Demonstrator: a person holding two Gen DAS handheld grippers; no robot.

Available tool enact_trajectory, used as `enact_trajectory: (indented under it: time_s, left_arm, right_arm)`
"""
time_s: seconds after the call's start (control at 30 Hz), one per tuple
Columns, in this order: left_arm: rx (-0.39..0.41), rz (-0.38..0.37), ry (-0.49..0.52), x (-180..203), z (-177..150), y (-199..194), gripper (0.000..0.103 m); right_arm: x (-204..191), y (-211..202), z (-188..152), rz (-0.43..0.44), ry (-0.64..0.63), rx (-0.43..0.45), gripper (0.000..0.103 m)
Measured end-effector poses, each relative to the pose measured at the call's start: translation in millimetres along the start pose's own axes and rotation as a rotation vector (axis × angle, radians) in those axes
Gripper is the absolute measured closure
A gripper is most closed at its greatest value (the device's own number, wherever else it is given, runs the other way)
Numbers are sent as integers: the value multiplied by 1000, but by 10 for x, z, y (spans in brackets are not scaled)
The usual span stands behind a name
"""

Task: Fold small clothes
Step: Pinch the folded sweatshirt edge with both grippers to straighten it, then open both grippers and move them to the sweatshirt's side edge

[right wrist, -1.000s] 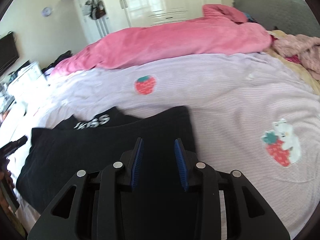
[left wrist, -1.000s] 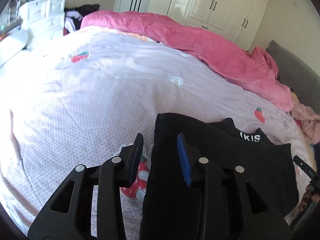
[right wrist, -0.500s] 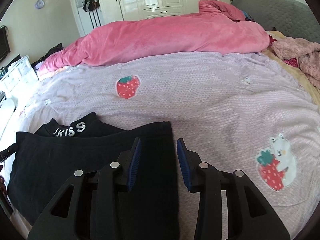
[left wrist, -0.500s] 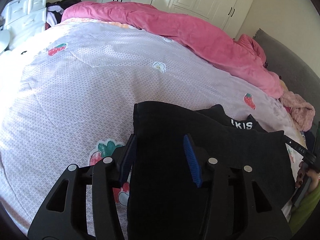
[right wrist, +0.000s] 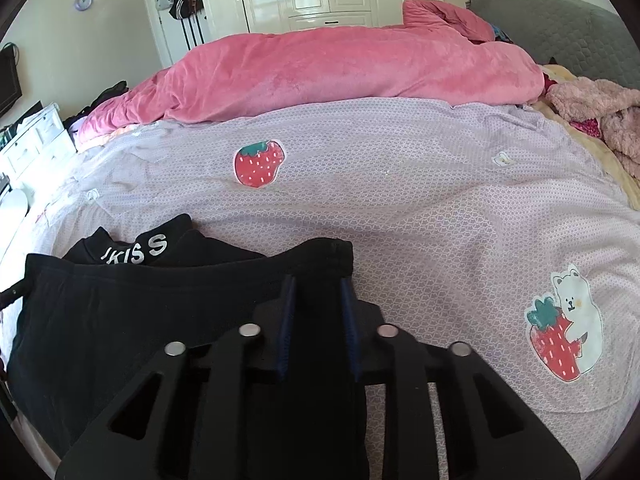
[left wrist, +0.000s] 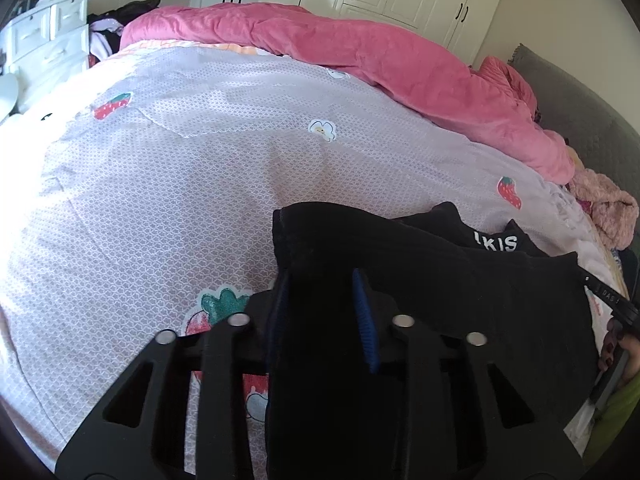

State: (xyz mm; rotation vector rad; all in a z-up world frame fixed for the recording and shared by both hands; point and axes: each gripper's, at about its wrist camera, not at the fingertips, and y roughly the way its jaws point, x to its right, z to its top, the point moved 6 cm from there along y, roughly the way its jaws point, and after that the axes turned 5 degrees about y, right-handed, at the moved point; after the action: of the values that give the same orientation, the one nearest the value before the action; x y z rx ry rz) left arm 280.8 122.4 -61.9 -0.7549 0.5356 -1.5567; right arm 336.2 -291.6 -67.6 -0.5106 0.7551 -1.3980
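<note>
Both the left gripper (left wrist: 322,316) and right gripper (right wrist: 318,320) have just closed, each clamped on a corner of the black garment (right wrist: 120,304); the fabric hides their lower pads.

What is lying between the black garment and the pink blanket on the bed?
Only bare lilac bedsheet with a strawberry print lies between the black garment and the pink blanket; the right wrist view shows this best.

black hand-held gripper (left wrist: 320,312), blue ribbed pads (left wrist: 366,320), silver screws
</note>
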Motion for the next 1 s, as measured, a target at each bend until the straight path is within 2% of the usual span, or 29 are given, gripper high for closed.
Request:
enact_trajectory:
  time_s: [0.07, 0.23, 0.47, 0.57, 0.7, 0.77, 0.83, 0.87, 0.93, 1.0]
  left_arm:
    - [9, 5, -2, -3, -1, -17, 96]
    - [55, 26, 24, 48, 25, -134, 99]
    - [178, 20, 21, 108, 245, -447, 99]
    - [152, 50, 41, 152, 294, -299, 99]
    - [45, 88, 31, 64, 148, 20, 99]
    - [0, 73, 6, 3, 57, 130, 96]
    - [-5, 71, 3, -31, 25, 144, 93]
    - [-5, 78, 4, -33, 23, 139, 89]
    - [-7, 97, 17, -23, 1, 138, 85]
    - [1, 98, 19, -23, -14, 105, 83]
  right_arm:
    - [-7, -10, -9, -3, -8, 8, 90]
    - [13, -95, -8, 0, 0, 47, 94]
    - [154, -322, 107, 56, 67, 114, 95]
    - [199, -263, 170, 43, 71, 107, 95]
    - [229, -11, 77, -2, 68, 17, 94]
    - [224, 76, 10, -32, 52, -4, 94]
    - [227, 115, -19, -52, 49, -14, 92]
    - [233, 122, -20, -64, 50, -15, 90]
    - [265, 128, -20, -87, 58, -15, 77]
    - [312, 106, -25, -89, 79, -14, 73]
